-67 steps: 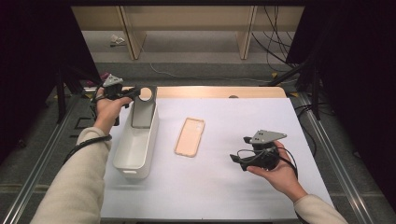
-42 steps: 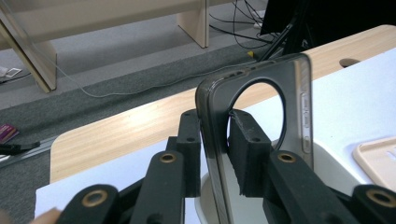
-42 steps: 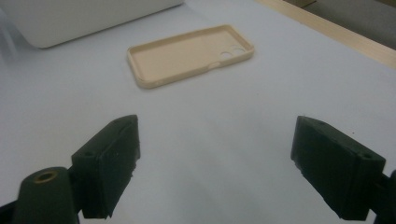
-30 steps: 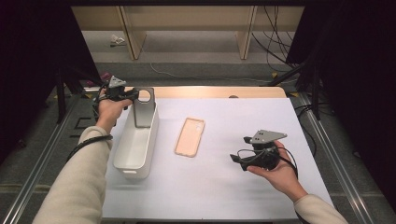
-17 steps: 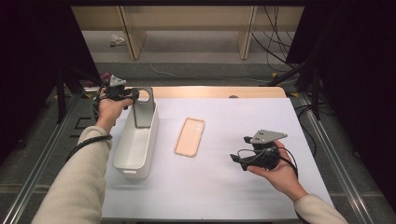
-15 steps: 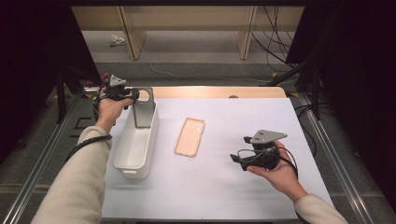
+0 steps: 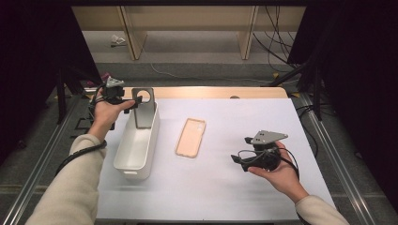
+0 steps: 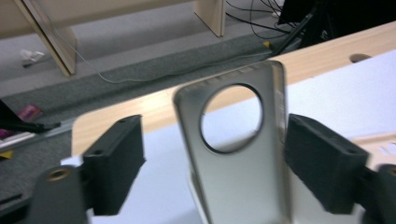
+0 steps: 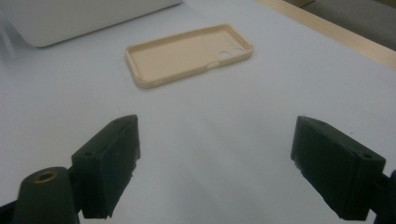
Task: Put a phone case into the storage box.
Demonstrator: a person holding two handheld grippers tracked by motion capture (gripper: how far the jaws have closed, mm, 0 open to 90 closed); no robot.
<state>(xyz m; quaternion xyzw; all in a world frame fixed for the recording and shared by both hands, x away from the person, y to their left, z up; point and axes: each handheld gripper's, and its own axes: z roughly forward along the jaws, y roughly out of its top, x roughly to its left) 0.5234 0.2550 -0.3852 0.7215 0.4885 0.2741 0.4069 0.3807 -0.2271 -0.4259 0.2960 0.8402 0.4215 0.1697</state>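
Covering the wooden table (image 7: pixel 211 92), a white mat (image 7: pixel 225 187) lies beneath both released hand-held grippers.

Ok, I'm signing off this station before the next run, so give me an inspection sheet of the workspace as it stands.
Surface: white table top, wooden strip along the far edge.
Job's things: grey phone case stands upright at the far end of the white bin; beige phone case lies flat, open side up, mid-table.
Clutter: nothing seen on the table.
Grippers: left gripper jaws have just been opening, the grey case between them, a gap on one side; right gripper open, nothing between its jaws.
Cables: one trails from each gripper; more lie on the floor beyond.
Surroundings: wooden frame legs, grey floor, dark sides.
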